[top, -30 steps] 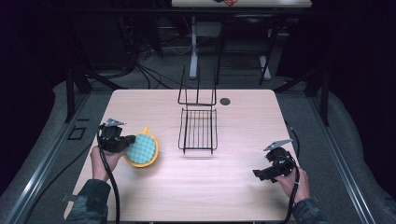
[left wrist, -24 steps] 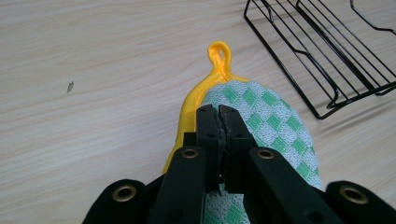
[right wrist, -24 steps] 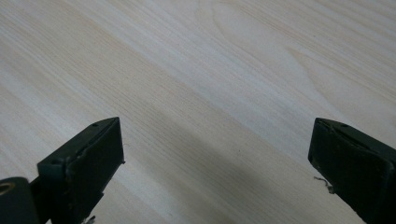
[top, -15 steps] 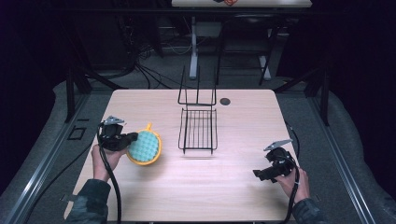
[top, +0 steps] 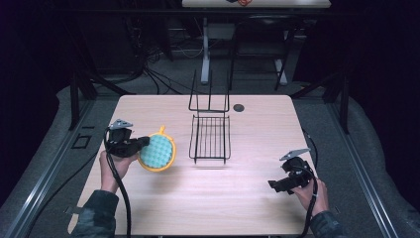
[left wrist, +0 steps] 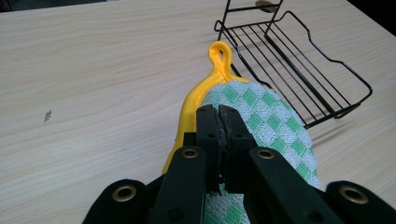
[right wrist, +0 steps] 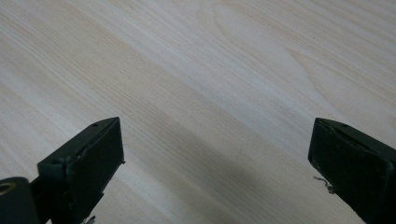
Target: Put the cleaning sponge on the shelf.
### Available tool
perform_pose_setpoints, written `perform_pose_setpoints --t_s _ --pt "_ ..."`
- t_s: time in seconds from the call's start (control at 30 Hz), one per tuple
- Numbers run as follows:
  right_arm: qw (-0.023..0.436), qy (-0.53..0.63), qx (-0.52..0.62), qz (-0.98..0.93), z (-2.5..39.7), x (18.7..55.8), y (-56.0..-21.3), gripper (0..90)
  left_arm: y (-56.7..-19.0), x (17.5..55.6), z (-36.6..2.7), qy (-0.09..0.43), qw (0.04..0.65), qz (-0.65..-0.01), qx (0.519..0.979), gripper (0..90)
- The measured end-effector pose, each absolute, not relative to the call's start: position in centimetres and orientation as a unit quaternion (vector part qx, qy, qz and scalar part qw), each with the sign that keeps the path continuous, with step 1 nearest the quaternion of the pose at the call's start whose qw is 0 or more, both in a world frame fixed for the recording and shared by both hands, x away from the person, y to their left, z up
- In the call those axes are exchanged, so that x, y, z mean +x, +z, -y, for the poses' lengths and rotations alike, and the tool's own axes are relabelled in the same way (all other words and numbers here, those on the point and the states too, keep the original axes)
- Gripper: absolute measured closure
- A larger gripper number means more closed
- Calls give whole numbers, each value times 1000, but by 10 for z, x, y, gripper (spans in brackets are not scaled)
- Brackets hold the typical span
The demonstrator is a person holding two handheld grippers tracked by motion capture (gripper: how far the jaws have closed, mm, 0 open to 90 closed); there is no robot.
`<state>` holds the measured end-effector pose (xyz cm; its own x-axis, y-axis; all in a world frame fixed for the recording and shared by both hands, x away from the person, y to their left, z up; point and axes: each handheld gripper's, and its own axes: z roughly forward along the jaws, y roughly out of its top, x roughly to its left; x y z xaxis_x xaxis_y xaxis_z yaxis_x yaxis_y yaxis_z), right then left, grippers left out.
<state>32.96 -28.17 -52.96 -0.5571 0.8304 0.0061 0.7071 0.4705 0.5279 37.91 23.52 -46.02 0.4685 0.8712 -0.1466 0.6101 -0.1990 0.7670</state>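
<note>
**Pot holder in hand, rack empty**

High view: my left gripper (top: 140, 144) pinches the pot holder (top: 157, 152) at nine o'clock of the wire rack (top: 210, 139), loop toward twelve.

Left gripper view: jaws clamp its rim.

Right gripper view: right gripper (right wrist: 215, 163) gapes wide over bare surface (right wrist: 233, 70).

Right gripper (right wrist: 217, 161) held open over bare counter (right wrist: 219, 70)

The two black jaws rise from the bottom corners, one at the left and one at the right, standing wide apart with nothing between them. A few pale threads cling to the inner edge of the right one. Behind them lies pale wood with a fine slanting grain, and a soft shadow falls on it between the jaws.
</note>
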Motion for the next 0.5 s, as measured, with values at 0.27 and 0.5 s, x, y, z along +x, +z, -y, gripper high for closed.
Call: perform_pose_setpoints --t_s 0.27,0.5 --pt "122 246 451 -849 278 330 -532 28 -459 382 -230 157 407 -485 758 881" --pt "123 247 450 -849 278 329 -531 28 -455 383 -226 155 413 -480 758 881"
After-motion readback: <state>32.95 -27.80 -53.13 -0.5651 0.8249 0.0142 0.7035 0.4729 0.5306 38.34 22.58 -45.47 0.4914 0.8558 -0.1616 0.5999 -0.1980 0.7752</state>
